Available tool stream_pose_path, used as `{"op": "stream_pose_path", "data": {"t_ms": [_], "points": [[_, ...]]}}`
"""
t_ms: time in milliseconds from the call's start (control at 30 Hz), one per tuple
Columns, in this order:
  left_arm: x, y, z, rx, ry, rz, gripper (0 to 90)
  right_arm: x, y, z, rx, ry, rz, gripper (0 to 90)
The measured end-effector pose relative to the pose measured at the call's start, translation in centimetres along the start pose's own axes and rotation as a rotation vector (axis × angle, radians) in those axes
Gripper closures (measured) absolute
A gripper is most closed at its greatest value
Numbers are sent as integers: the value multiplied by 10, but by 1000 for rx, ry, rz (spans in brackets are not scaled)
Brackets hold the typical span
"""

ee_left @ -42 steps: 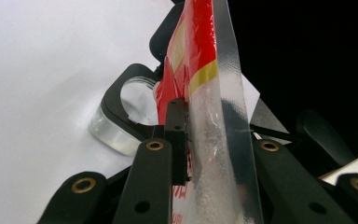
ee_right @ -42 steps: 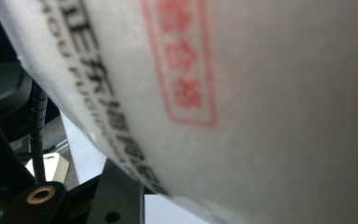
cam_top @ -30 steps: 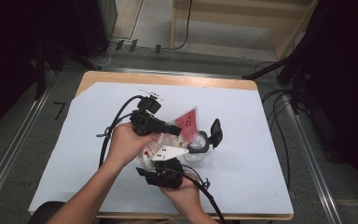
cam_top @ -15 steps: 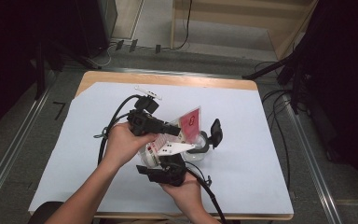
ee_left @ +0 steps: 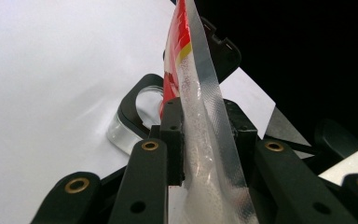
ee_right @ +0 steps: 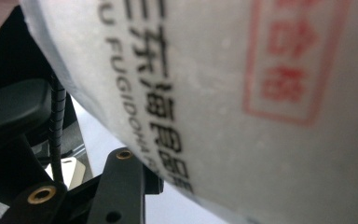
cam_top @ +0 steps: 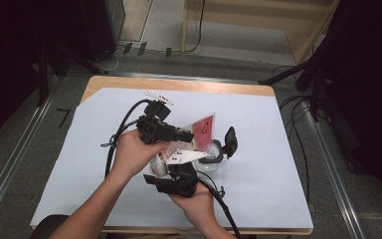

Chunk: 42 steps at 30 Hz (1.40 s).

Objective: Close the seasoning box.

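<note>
Jar [cam_top: 214, 158] close beside pouch [cam_top: 202, 130]

Pouch [ee_left: 200, 140]: thin glossy plastic film, clear with fine embossed grain at the seal, red/yellow print on it. Left gripper [ee_left: 205, 135]: matt black plastic, brass-coloured rivets. Jar [cam_top: 211, 160], centre frame: clear glassy body, black collar. Table cover [cam_top: 278, 149]: matt white sheet; wooden tabletop edge [cam_top: 179, 83].

Red-and-white plastic packet [cam_top: 199, 137] held tilted above the table
</note>
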<state>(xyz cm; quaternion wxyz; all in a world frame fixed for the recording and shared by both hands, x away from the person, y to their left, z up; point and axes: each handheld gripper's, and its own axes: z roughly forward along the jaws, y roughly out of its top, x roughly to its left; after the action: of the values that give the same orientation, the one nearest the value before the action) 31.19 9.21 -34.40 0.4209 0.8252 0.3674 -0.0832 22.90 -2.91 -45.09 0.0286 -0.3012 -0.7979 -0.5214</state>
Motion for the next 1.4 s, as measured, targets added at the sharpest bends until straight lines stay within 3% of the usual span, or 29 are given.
{"op": "stream_pose_path", "data": {"t_ms": [167, 267, 433, 667, 1000, 1400], "points": [[-2, 4, -1, -4, 21, -7, 769, 2, 5, -2, 2, -21, -25, 579], [-1, 6, 2, 22, 40, -6, 770, 2, 5, 0, 7, -25, -28, 604], [-1, 5, 4, 10, 21, 8, 754, 0, 3, -1, 7, -32, -27, 616], [-3, 5, 2, 9, 39, 46, 727, -3, 4, -4, -9, -8, 3, 616], [-1, 2, 3, -3, 33, 34, 780, 0, 3, -2, 8, -37, -34, 615], [-3, 1, 1, -7, 31, 38, 774, 1, 3, -3, 2, -17, -36, 621]]}}
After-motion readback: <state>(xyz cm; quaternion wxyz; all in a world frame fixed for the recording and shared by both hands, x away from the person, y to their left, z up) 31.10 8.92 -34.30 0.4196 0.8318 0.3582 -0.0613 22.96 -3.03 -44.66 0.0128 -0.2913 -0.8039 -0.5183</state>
